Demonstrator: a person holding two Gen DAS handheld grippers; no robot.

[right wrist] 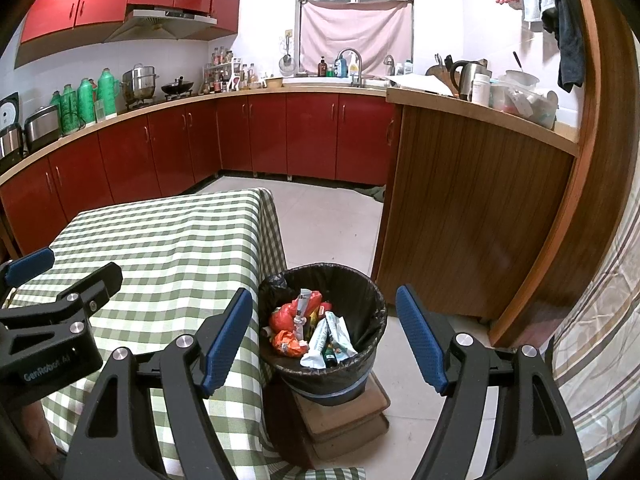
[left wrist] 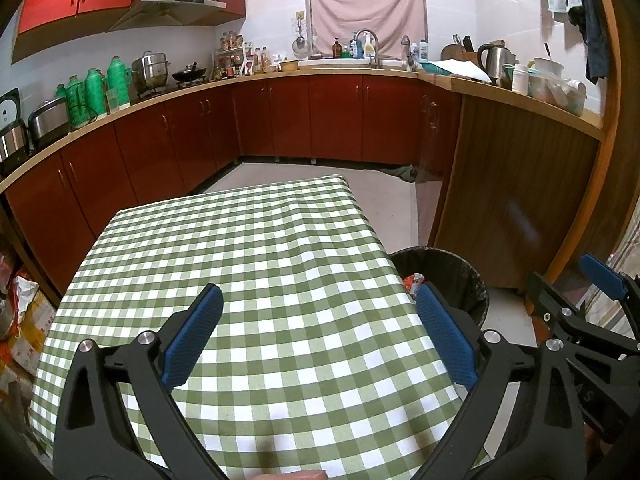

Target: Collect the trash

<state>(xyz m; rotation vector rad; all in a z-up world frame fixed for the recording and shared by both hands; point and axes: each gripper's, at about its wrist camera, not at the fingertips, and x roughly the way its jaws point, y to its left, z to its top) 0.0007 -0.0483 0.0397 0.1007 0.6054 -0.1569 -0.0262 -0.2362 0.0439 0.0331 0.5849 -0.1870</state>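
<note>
A black-lined trash bin stands on a low wooden block right of the table. Inside it lie crumpled wrappers, red, orange and white. In the left wrist view the bin peeks out past the table's right edge. My right gripper hangs open above and in front of the bin, holding nothing. My left gripper is open over the green-checked tablecloth, its fingers empty. The right gripper shows at the far right of the left wrist view, and the left gripper at the left of the right wrist view.
Red kitchen cabinets and a cluttered worktop ring the room. A wooden counter end stands just right of the bin. Tiled floor lies between table and counter. Bags and boxes pile up left of the table.
</note>
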